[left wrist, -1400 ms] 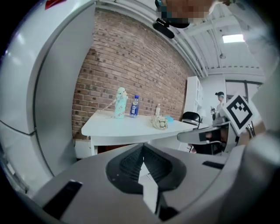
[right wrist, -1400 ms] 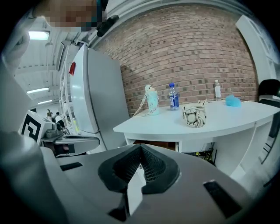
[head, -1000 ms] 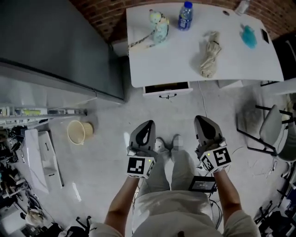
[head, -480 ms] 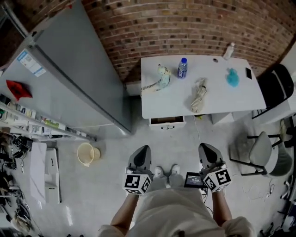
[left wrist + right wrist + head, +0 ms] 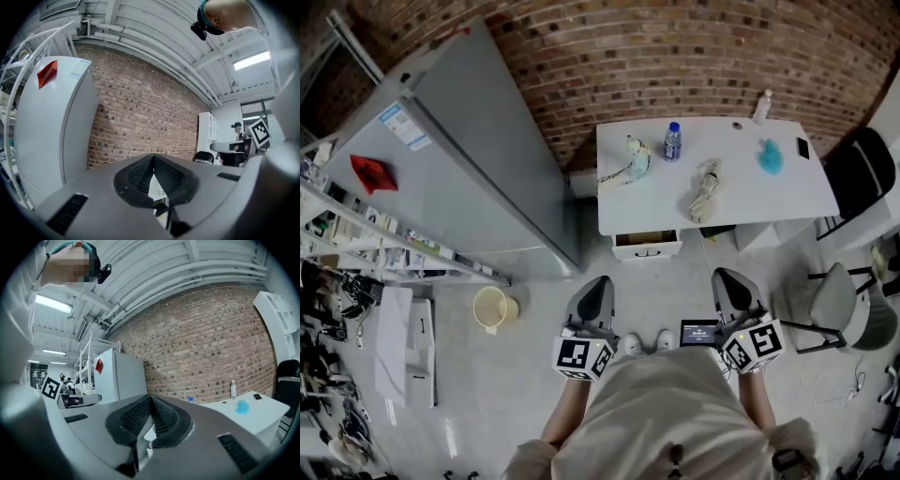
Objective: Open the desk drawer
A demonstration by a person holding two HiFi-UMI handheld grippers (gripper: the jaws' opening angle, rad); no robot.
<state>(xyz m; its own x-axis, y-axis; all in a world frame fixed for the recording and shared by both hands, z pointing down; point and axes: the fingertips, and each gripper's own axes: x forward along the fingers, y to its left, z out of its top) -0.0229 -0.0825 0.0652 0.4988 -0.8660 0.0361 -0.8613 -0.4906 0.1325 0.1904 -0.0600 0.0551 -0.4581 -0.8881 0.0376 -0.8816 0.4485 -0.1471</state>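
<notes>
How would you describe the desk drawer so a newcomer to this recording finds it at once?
Against the brick wall stands a white desk, beside the grey fridge. The drawer sits under the desk's front edge at the fridge end. It alone juts forward, its inside showing, with a small dark handle on its white front.

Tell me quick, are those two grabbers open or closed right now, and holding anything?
Left gripper: closed, holding nothing.
Right gripper: closed, holding nothing.
</notes>
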